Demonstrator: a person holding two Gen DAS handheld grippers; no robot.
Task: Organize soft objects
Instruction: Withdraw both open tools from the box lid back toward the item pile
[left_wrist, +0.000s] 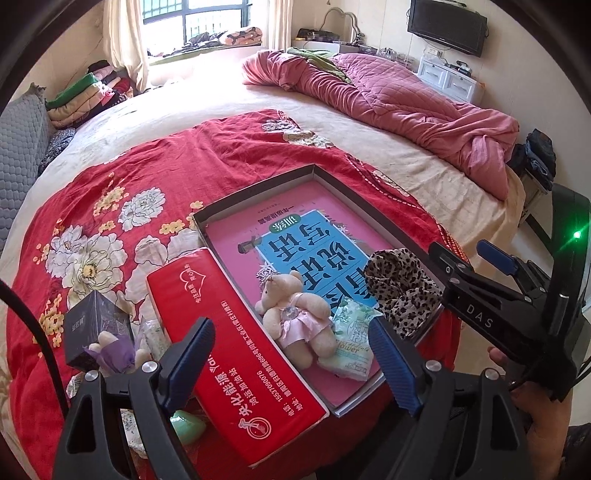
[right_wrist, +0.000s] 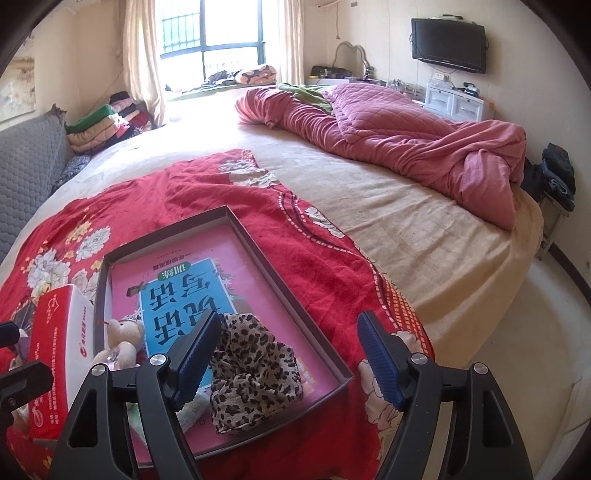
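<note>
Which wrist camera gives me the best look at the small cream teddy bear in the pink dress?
The left wrist view: the small cream teddy bear in the pink dress lies whole inside the shallow grey tray. In the right wrist view only part of the bear shows, partly hidden behind the right gripper's frame.

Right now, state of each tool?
Left tool: open, holding nothing, above the cream teddy bear.
Right tool: open, empty, over the leopard-print fabric scrunchie.

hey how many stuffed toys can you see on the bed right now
2. A cream teddy bear in a pink dress lies inside the shallow box. A small cream plush in purple sits outside it, beside the dark cube box. Others may be hidden.
</note>
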